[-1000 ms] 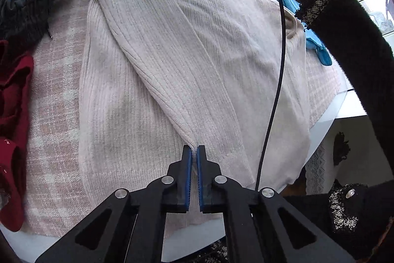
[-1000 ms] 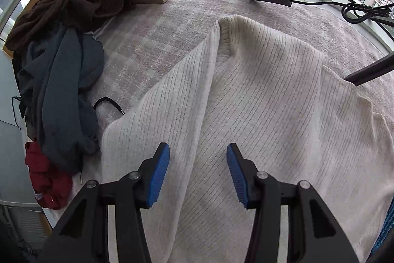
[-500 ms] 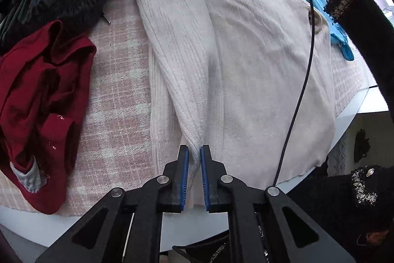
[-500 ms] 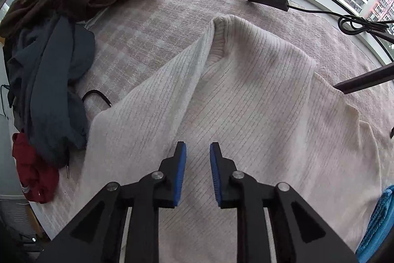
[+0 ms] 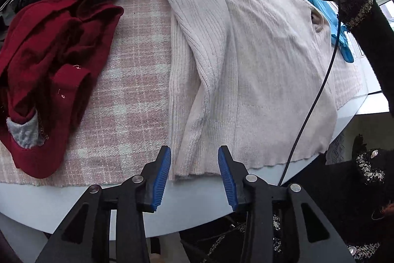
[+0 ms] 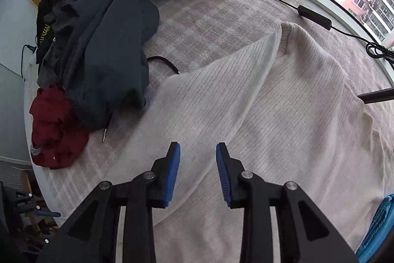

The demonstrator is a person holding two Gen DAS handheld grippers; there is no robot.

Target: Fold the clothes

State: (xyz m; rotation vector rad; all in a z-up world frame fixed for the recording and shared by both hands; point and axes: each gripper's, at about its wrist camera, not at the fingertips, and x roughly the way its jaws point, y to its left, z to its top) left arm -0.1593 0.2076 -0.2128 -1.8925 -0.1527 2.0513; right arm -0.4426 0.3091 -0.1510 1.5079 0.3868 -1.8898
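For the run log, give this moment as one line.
left gripper: opening, empty | right gripper: opening, empty | cream sweater: flat, sleeve folded in

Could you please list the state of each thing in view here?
Cream sweater: flat on the table, one sleeve folded across.
Red garment: crumpled, unfolded.
Dark clothes: heaped, unfolded.
Left gripper: opening, nothing between fingers.
Right gripper: opening, empty.
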